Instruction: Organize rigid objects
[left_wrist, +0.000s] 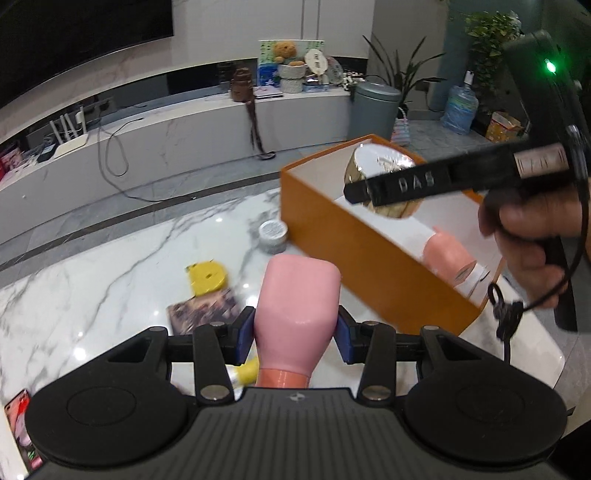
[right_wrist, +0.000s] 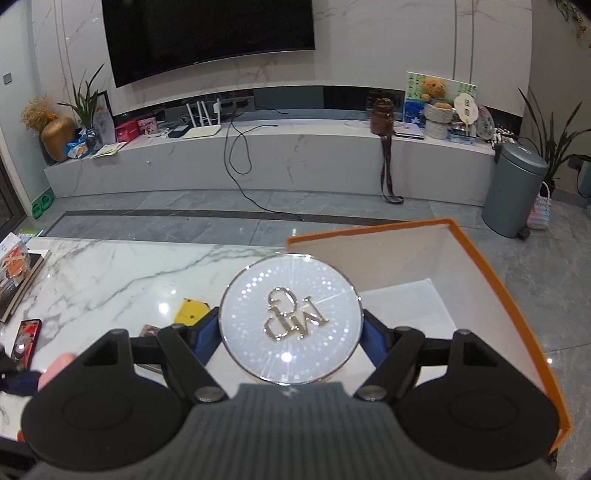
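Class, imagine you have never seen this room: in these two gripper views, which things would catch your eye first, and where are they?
The pink bottle, clamped between the left gripper's fingers above the marble table. Next, the round jar with a shiny mirrored lid and gold lettering, gripped by the right gripper at the open orange box. On the table behind lie a yellow piece and a small silver tin.
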